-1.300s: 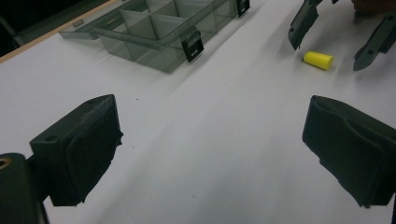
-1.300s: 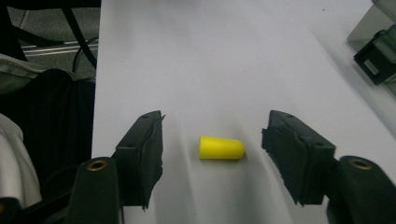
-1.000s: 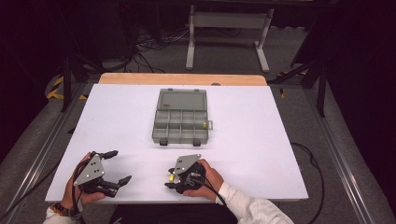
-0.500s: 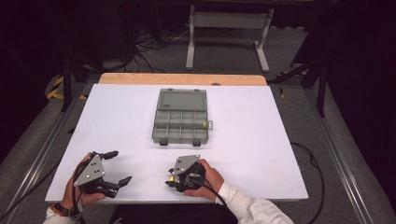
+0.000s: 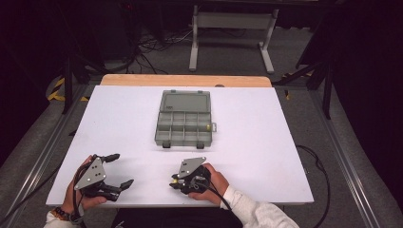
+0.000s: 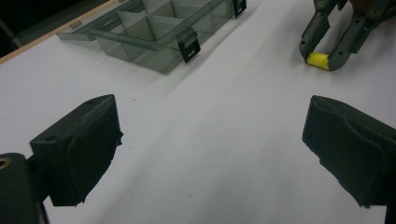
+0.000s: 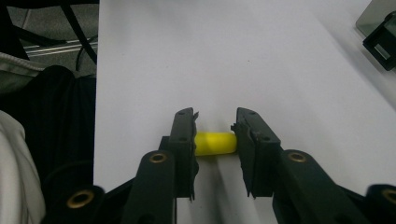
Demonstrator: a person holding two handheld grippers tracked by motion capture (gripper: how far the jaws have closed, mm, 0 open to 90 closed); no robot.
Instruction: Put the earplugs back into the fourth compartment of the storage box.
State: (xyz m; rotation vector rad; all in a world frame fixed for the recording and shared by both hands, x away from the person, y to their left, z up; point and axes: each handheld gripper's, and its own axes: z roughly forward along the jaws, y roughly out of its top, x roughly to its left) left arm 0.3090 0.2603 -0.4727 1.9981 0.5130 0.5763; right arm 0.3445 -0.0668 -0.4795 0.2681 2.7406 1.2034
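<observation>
Item: yellow cylinder [image 7: 215, 143], short and smooth, probably light foam or soft plastic, likely to squash or roll.

Location: near edge of white worktop [image 5: 266, 137], well short of the open compartment box [image 5: 184, 119].

Hold: my right tool [image 7: 215, 135] grips it end to end, jaws closed on both flat faces.

My left tool [image 6: 210, 154] rests wide open, holding nothing.

I judge a light squeeze suffices.

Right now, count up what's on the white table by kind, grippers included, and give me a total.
Black two-jaw grippers: 2, the left gripper and the right gripper
Small yellow cylinder between the right gripper's jaws: 1
Clear grey plastic compartment box, lid open: 1
Total: 4
</observation>
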